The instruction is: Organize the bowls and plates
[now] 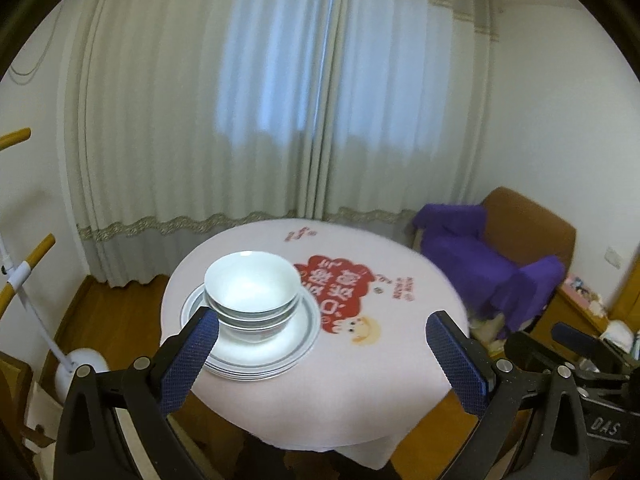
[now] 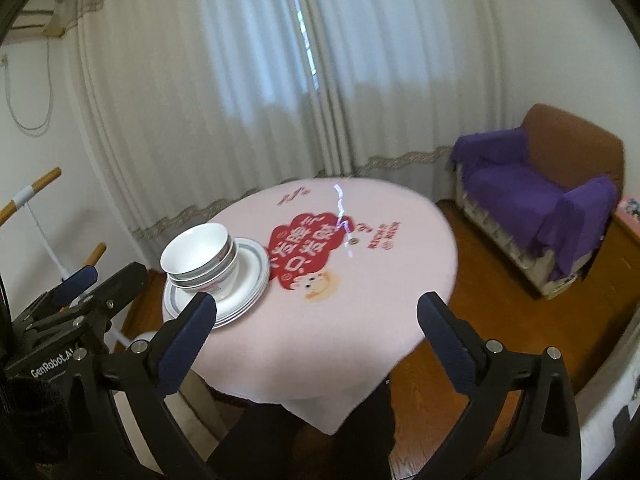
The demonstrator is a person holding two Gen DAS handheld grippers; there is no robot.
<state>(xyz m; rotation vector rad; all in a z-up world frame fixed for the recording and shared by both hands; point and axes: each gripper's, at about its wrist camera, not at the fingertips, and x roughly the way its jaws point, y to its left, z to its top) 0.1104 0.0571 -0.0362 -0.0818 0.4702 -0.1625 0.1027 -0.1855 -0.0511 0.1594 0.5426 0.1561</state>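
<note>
A stack of white bowls [image 1: 251, 291] sits nested on a stack of white grey-rimmed plates [image 1: 280, 350] on the left of a round table with a pink cloth [image 1: 360, 380]. The right wrist view shows the same bowls [image 2: 200, 258], plates [image 2: 250, 276] and table [image 2: 320, 340]. My left gripper [image 1: 324, 356] is open and empty, held above the table's near edge, its left finger close to the plates. My right gripper [image 2: 316, 340] is open and empty, above the near edge, to the right of the stack. The left gripper also shows in the right wrist view [image 2: 80, 292].
A brown armchair with a purple throw [image 2: 540, 200] stands right of the table. White curtains [image 1: 280, 100] hang behind. A white lamp base [image 1: 80, 368] and wooden rails [image 1: 36, 252] are at the left. The floor [image 2: 500, 312] is wood. A low cabinet [image 1: 592, 312] is at the far right.
</note>
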